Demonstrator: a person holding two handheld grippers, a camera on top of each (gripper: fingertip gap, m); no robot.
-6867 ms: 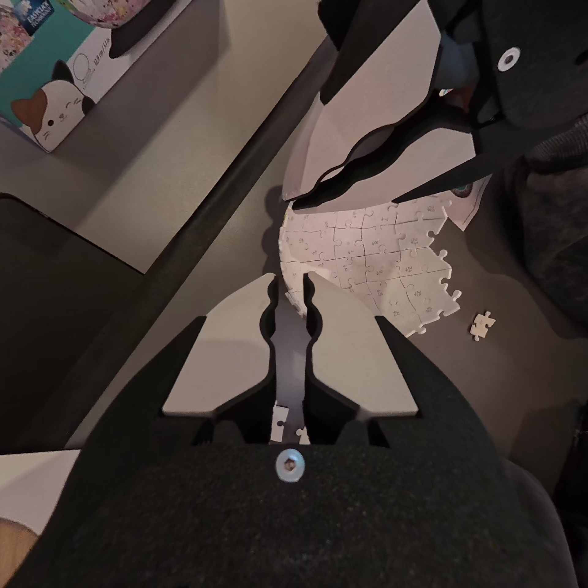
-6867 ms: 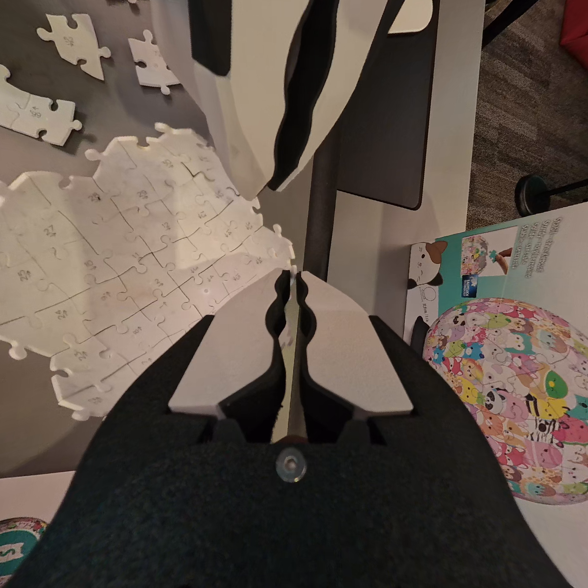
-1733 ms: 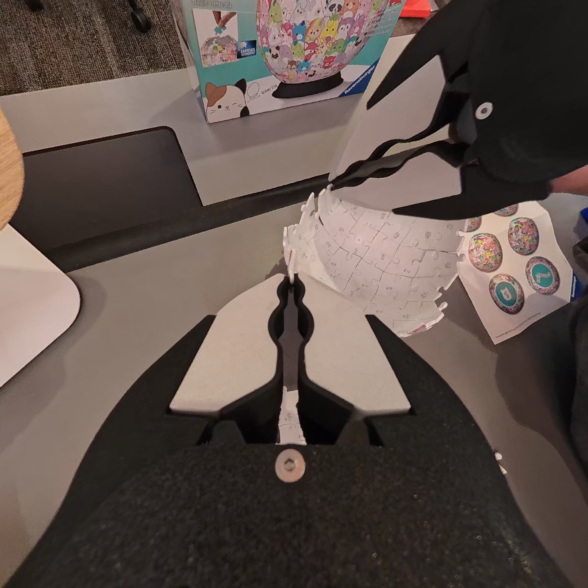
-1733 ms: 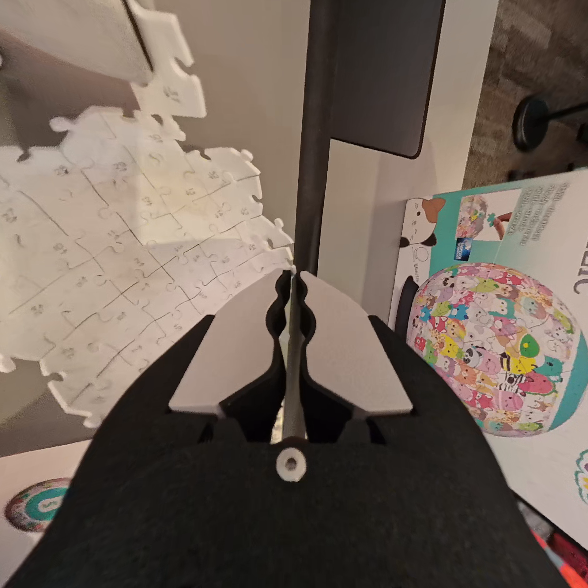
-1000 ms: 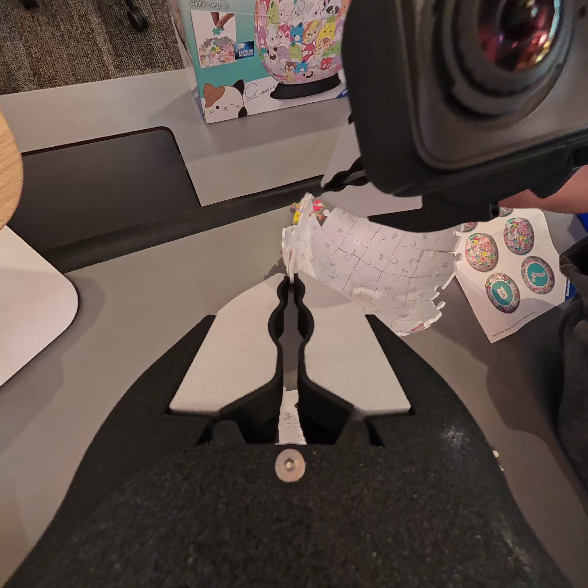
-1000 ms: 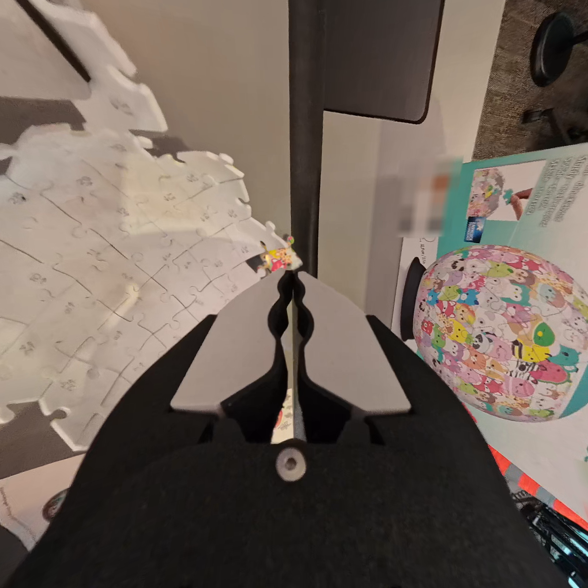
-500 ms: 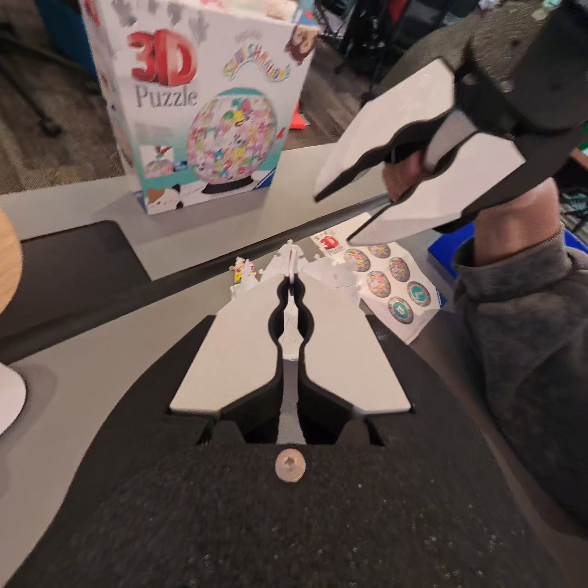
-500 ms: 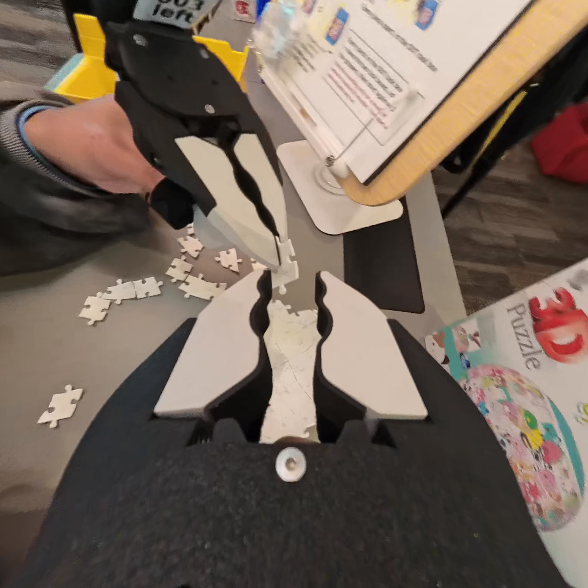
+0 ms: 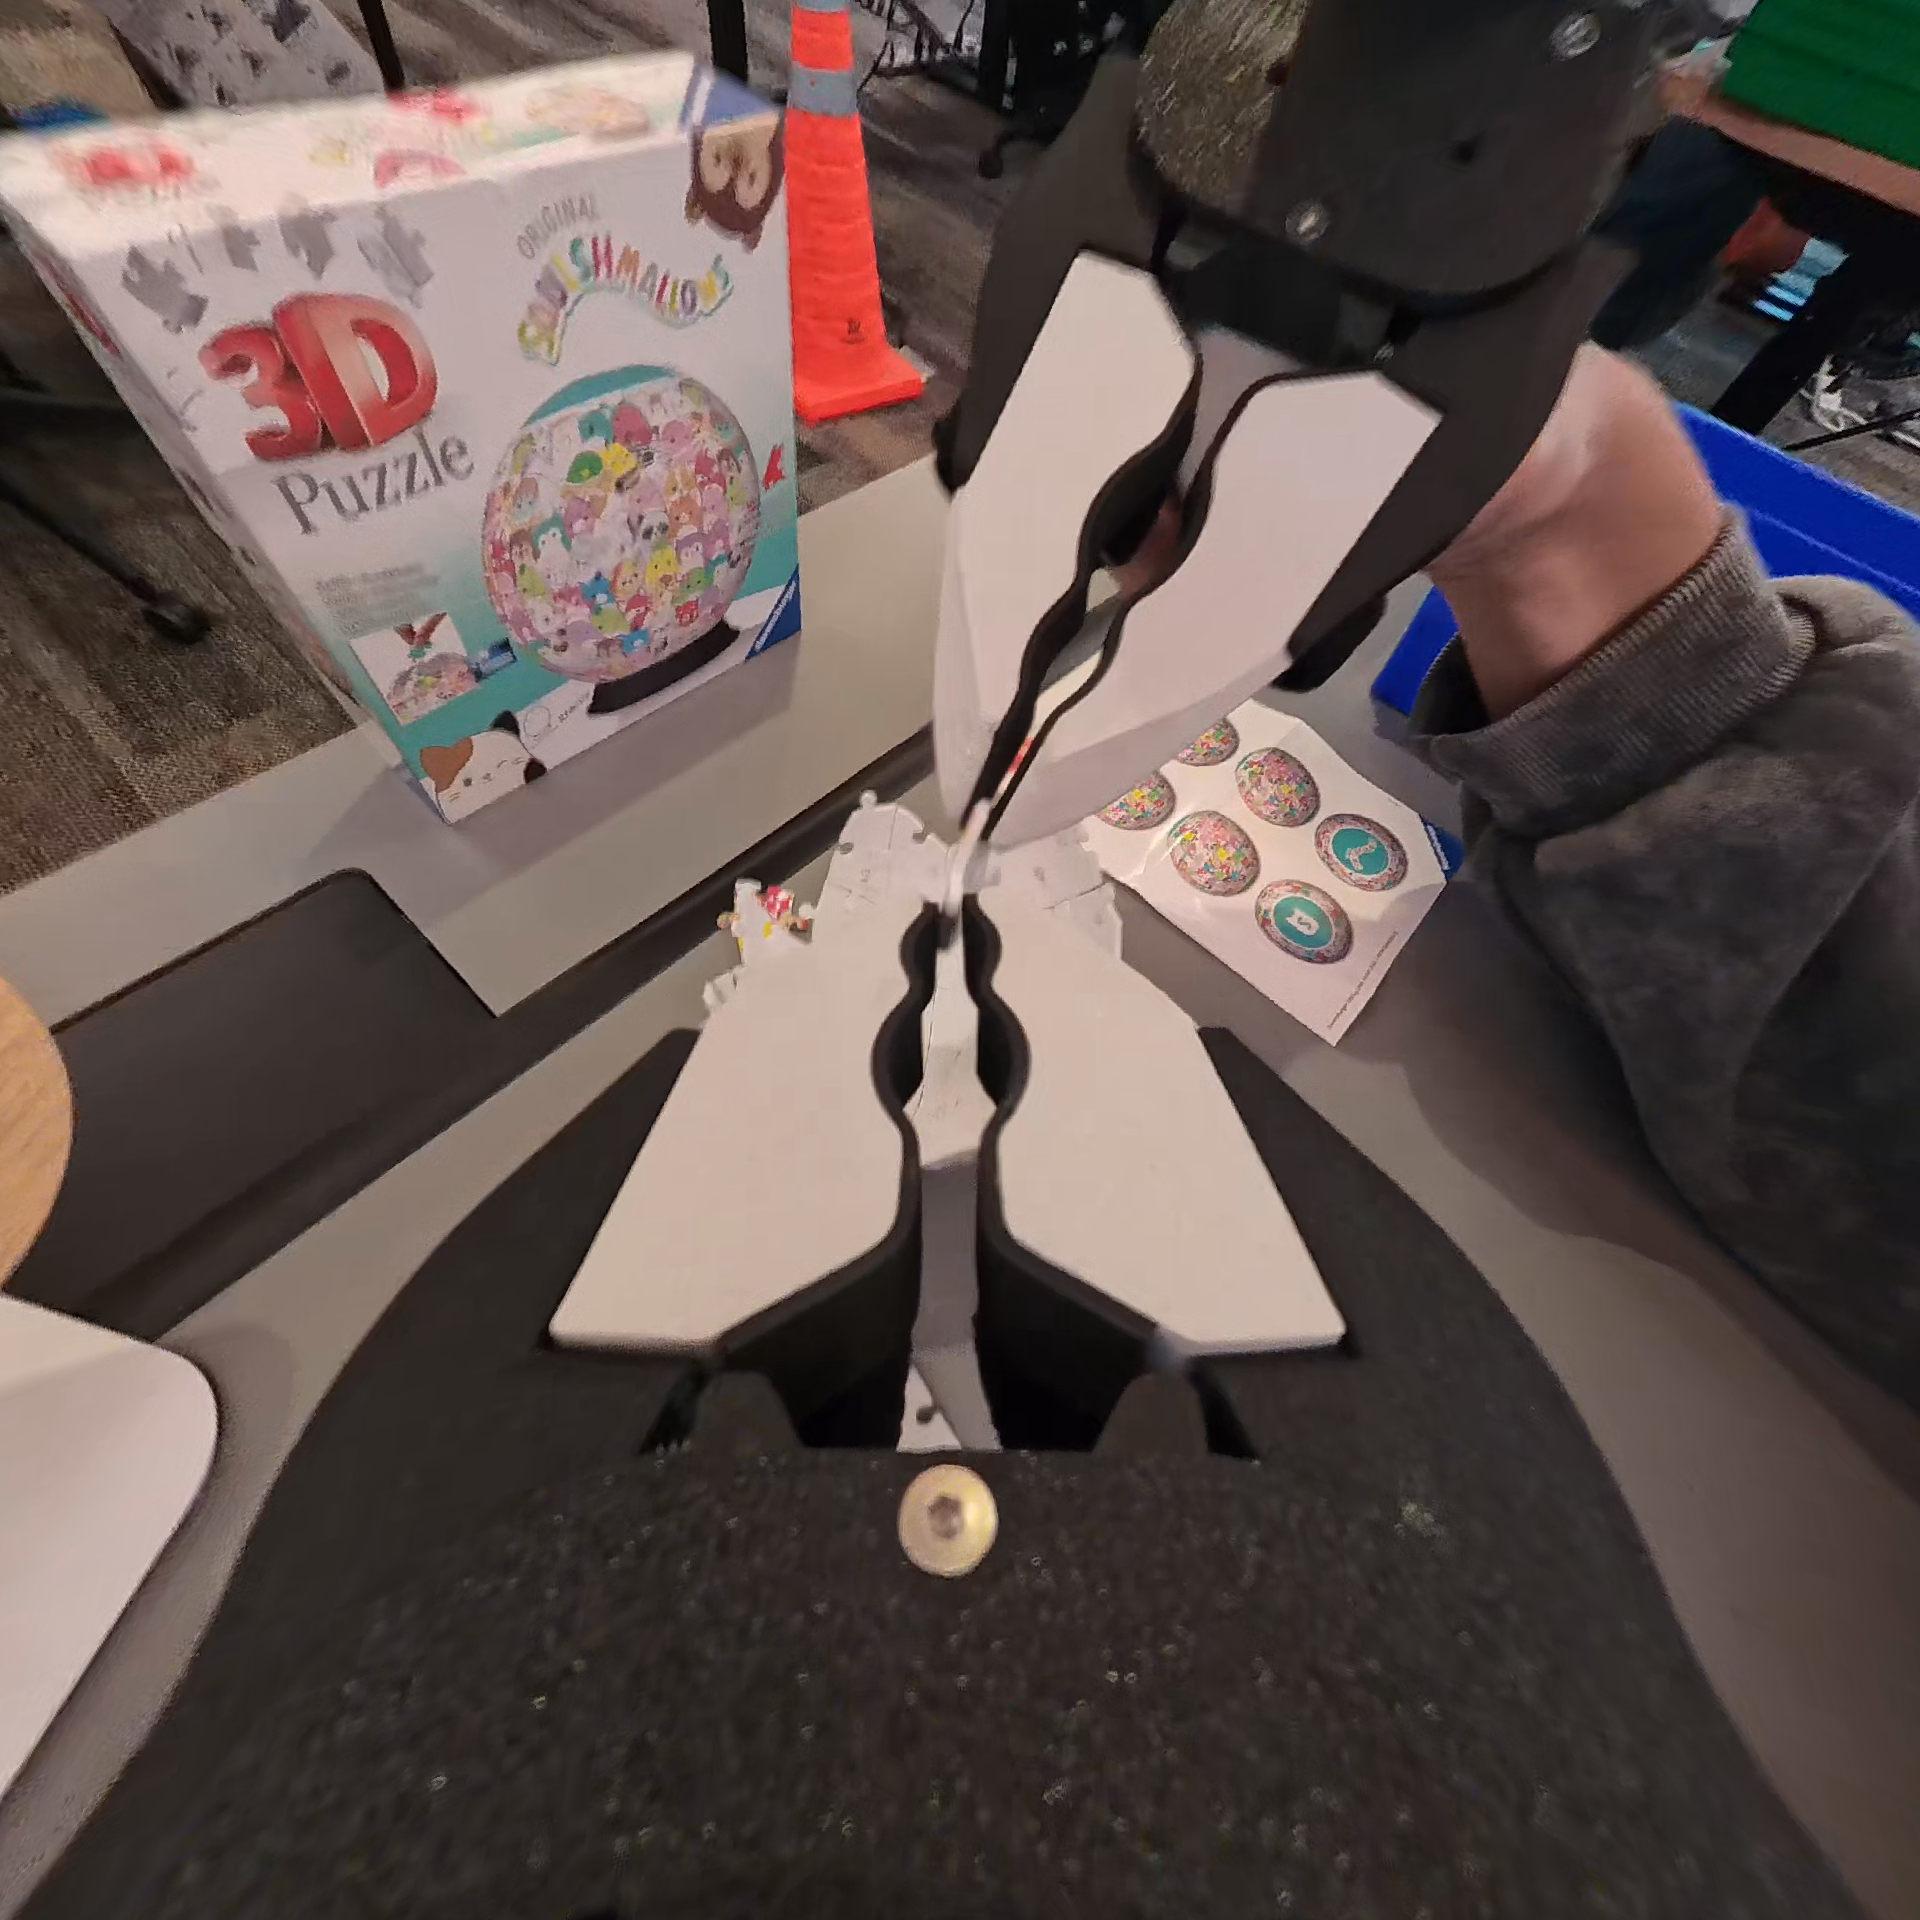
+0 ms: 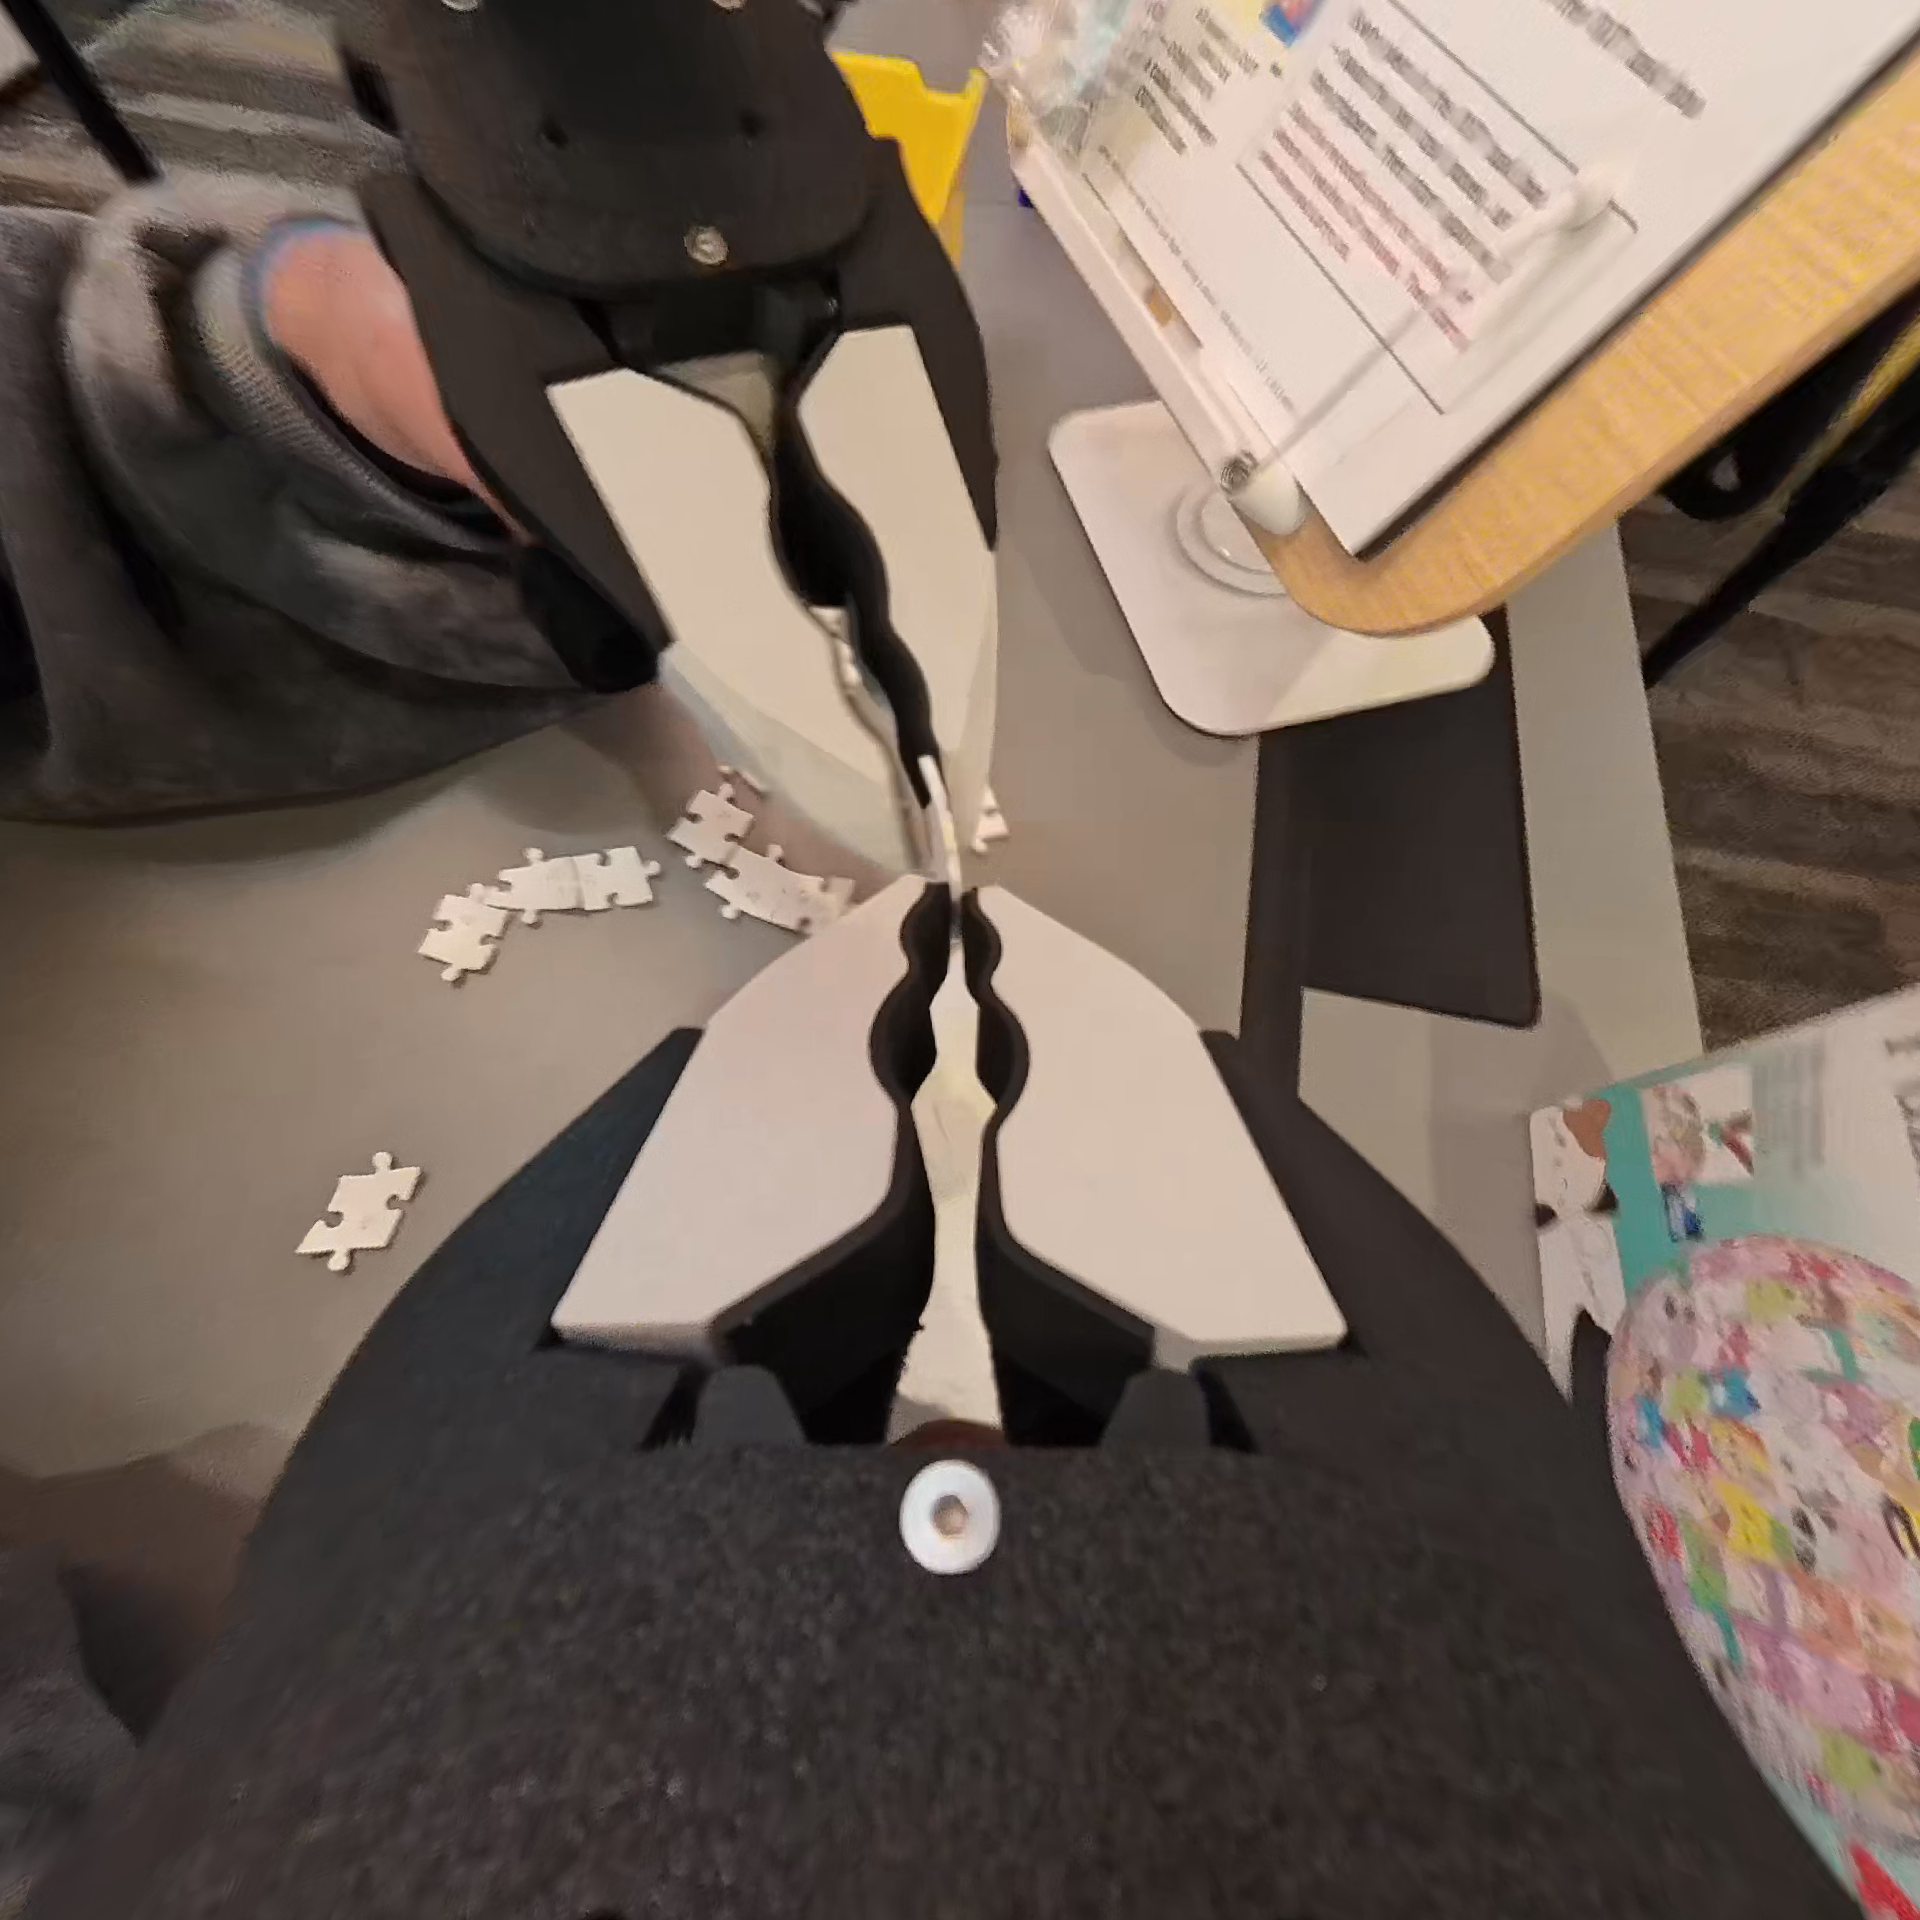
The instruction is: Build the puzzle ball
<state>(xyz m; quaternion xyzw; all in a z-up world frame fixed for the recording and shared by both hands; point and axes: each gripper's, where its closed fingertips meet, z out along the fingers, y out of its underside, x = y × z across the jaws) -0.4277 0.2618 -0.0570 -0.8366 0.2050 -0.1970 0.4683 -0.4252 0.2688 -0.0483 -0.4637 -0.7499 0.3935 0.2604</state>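
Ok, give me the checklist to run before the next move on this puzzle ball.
1. Left claw shut on the puzzle shell: ok.
2. Right claw shut on the shell's edge: ok.
3. Both claw tips meet at the same spot: ok.
4. Tabs at that joint fully seated: cannot tell, the seam is edge-on and hidden.
5. Loose pieces on the table, apart from the claws: ok.
6. Puzzle box upright, apart from the shell: ok.

grey table [image 10: 156, 1039] — loose pieces [image 10: 566, 883], box [image 9: 468, 436]
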